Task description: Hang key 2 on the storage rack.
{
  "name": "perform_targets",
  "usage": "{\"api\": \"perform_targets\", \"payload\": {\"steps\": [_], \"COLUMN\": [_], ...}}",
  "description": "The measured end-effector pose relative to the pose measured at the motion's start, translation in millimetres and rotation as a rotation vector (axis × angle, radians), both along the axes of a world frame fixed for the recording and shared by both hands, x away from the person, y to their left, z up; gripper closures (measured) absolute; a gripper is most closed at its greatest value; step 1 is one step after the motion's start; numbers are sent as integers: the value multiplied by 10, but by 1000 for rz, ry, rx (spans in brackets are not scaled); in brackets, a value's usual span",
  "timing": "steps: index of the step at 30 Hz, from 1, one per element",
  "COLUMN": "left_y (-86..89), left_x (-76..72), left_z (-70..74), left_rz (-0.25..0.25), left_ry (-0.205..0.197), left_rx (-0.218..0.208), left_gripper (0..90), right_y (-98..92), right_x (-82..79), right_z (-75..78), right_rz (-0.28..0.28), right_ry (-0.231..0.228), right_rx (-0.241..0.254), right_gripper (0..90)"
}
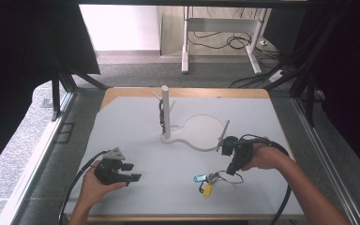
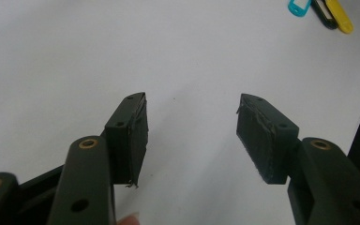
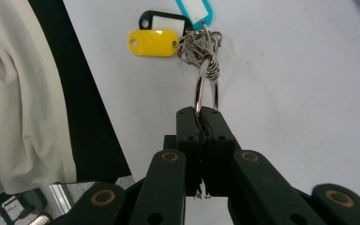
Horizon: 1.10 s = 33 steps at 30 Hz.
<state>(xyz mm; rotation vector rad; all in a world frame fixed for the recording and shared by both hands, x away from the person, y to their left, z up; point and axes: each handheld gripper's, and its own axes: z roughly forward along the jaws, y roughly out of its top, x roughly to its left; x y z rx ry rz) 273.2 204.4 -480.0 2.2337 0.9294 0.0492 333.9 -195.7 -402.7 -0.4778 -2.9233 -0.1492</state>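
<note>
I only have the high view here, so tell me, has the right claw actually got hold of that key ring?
Observer: Yes. In the right gripper view the right claw is shut on the key ring, pinching its wire loop.
Operator: What hangs on it?
Observer: A yellow tag, a black tag and a blue tag, lying on the table.
Operator: And the left claw?
Observer: The left claw is open, nothing between its pads.

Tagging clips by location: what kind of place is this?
Probably a lab or office test bay. A white table sits fenced by a black metal frame with dark curtains, on grey carpet; behind stands a desk with loose cables underneath.
</note>
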Motion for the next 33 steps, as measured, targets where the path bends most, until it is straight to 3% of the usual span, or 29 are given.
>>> {"api": "perform_targets", "payload": {"steps": [7,11,18,21,33], "left_y": [0,2,3,3,2], "left_x": [-2,0,0,1,4], "left_z": [1,0,2,1,-2], "left_rz": [1,1,2,1,0], "left_ry": [0,0,0,1,-2], "left_rx": [-2,-1,0,1,-2], "left_gripper": [440,440,441,441,441], "right_y": [2,5,-10,-35,-60], "right_x": [-6,-8,0,21,100], "right_z": [-33,-91,-94,-52,342], "right_rz": [0,3,0,-18,-37], "right_ry": [1,-9,14,24,-6], "right_rx": [-37,-96,-88,-55,25], "right_gripper": [863,868,877,878,878]}}
